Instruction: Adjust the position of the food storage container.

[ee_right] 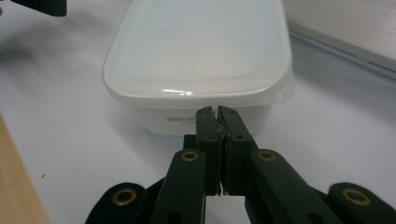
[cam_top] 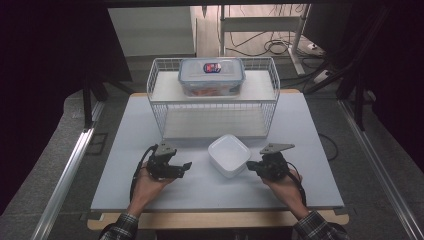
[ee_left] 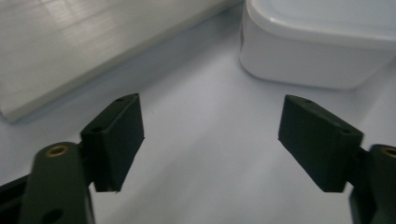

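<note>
Between both grippers sits a white lidded box [cam_top: 229,155], probably light, stiff, slick; grab its lid rim. Left gripper [ee_left: 211,135] gapes wide, right gripper [ee_right: 218,111] is pinched closed, empty.

A pale table [cam_top: 125,165] bears a white tub [cam_top: 229,155] and wire rack [cam_top: 215,117].

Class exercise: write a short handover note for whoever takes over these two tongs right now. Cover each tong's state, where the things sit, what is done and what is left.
Left tongs: open, holding nothing, low over the table, left of the white lidded box.
Right tongs: shut, tips at the white box's near wall just under the lid rim; whether they touch it cannot be told.
White box: on the table in front of the wire rack, lid on.
Clear container: on the rack's top shelf, lid on.
Done: nothing lifted.
Left: probably grasping the white box.
</note>
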`<control>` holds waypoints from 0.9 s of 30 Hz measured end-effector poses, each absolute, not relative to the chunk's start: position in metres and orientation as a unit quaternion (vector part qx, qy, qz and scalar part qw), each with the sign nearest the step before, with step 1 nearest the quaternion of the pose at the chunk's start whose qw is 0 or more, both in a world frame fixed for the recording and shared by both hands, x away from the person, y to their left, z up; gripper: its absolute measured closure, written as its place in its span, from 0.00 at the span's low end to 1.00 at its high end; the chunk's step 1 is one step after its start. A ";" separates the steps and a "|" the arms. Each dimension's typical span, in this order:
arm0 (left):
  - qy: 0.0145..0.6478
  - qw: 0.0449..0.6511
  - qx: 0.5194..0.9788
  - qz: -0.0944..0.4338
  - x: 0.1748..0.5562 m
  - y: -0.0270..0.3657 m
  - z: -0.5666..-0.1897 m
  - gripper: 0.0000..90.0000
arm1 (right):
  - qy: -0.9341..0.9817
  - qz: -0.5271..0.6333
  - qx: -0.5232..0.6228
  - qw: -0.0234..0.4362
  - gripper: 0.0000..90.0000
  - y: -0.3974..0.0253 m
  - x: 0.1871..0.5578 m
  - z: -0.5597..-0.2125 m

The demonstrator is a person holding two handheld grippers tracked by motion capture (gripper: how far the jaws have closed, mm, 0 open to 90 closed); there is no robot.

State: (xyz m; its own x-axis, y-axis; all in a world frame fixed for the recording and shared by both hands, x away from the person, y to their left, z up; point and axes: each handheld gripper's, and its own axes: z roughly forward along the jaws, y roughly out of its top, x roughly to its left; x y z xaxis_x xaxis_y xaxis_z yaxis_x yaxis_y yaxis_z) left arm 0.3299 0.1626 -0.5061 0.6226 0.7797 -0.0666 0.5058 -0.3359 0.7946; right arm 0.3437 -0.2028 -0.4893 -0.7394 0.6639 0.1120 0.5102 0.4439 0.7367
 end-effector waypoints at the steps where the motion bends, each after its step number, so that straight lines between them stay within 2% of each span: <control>1: 0.402 0.415 0.799 0.166 0.333 0.162 -0.506 0.34 | 0.841 0.397 0.354 0.098 0.97 -0.204 0.349 -0.490; 2: 0.403 0.416 0.798 0.167 0.337 0.161 -0.505 0.34 | 0.841 0.397 0.354 0.098 0.97 -0.204 0.349 -0.490; 3: 0.403 0.417 0.797 0.168 0.345 0.158 -0.504 0.43 | 0.839 0.395 0.359 0.103 0.96 -0.204 0.355 -0.491; 5: 0.401 0.418 0.798 0.168 0.348 0.156 -0.503 0.46 | 0.840 0.393 0.361 0.104 0.96 -0.204 0.357 -0.491; 6: 0.400 0.416 0.799 0.169 0.356 0.152 -0.501 0.56 | 0.841 0.386 0.364 0.105 0.96 -0.203 0.362 -0.493; 8: 0.399 0.418 0.799 0.166 0.360 0.149 -0.500 0.66 | 0.841 0.384 0.368 0.103 0.96 -0.201 0.366 -0.494; 10: 0.401 0.419 0.799 0.161 0.369 0.144 -0.501 0.74 | 0.840 0.384 0.369 0.105 0.98 -0.200 0.370 -0.494; 11: 0.400 0.419 0.800 0.157 0.374 0.141 -0.501 0.74 | 0.840 0.384 0.369 0.105 0.98 -0.200 0.370 -0.494; 12: 0.401 0.414 0.802 0.159 0.383 0.136 -0.503 0.81 | 0.840 0.382 0.370 0.110 0.99 -0.198 0.374 -0.493; 16: 0.405 0.416 0.803 0.134 0.401 0.123 -0.510 0.87 | 0.838 0.378 0.379 0.108 0.99 -0.195 0.382 -0.495; 19: 0.398 0.410 0.812 0.116 0.404 0.115 -0.516 0.88 | 0.838 0.373 0.384 0.109 0.99 -0.196 0.388 -0.497; 27: 0.390 0.398 0.824 0.102 0.388 0.107 -0.514 0.89 | 0.832 0.375 0.396 0.105 0.99 -0.197 0.404 -0.498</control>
State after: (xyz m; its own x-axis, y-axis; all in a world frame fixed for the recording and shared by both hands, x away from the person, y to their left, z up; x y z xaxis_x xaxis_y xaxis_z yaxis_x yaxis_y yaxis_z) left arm 0.3883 0.1068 -0.5144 0.6749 0.7240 -0.1425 0.5621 -0.3792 0.7350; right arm 0.4037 -0.1967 -0.4982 -0.6648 0.7370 0.1220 0.5796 0.4059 0.7066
